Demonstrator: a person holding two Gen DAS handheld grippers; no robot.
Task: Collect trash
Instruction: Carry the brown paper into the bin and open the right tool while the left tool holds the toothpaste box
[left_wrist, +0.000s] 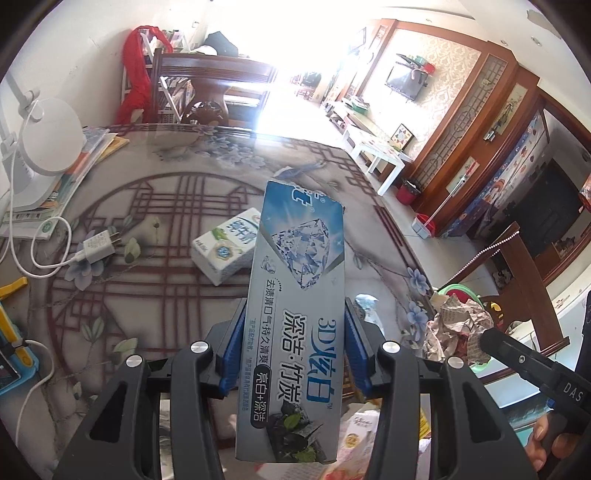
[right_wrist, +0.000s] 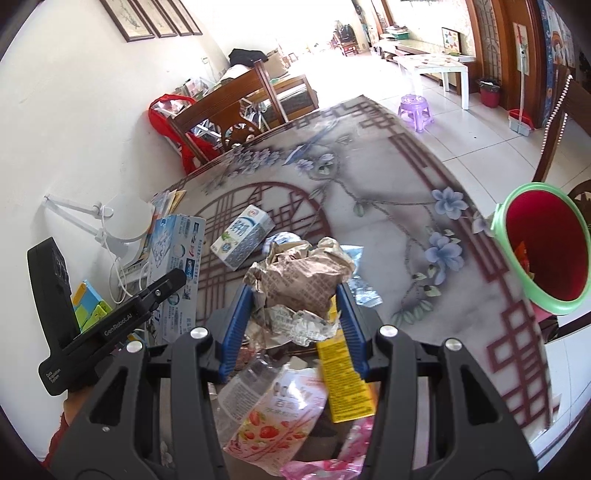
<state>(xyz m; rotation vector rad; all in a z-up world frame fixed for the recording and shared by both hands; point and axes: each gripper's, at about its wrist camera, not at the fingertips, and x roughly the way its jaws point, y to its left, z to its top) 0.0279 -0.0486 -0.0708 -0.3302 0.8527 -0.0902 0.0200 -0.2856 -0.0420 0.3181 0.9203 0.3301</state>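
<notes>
So far we judge the job barely under way — most of the litter is not yet binned. Starting at the left, we have the left gripper (left_wrist: 295, 343) clenched on the toothpaste box (left_wrist: 295, 295), its blue pads (left_wrist: 234, 347) pressing the two long side faces a little below the middle. The box is lifted off the table (left_wrist: 166, 177); its long axis runs straight along the fingers, the torn-open end pointing away from us toward the far edge of the table, the closed end toward the wrist. Further out on the glass lies a milk carton (left_wrist: 225, 251) on its side, untouched, its long axis angled from near-left to far-right. Moving right, the right gripper (right_wrist: 295, 314) is closed around a crumpled newspaper wad (right_wrist: 303, 273), the blue fingers (right_wrist: 238, 317) squeezing its flanks; we cannot tell whether the wad is clear of the table or just resting on the heap. Beneath and in front of that gripper more trash waits: a clear plastic bottle (right_wrist: 243, 384), a strawberry-print wrapper (right_wrist: 273, 424), a yellow box (right_wrist: 343, 376), a pink wrapper (right_wrist: 332, 461) and a scrap of clear film (right_wrist: 362, 288). Farthest right, just off the table's edge, sits the green-rimmed bin (right_wrist: 498, 221), tilted so its red inside faces us — it already holds a little orange and yellow scrap. We reckon both held pieces still need carrying there, then the carton and the near heap.
</notes>
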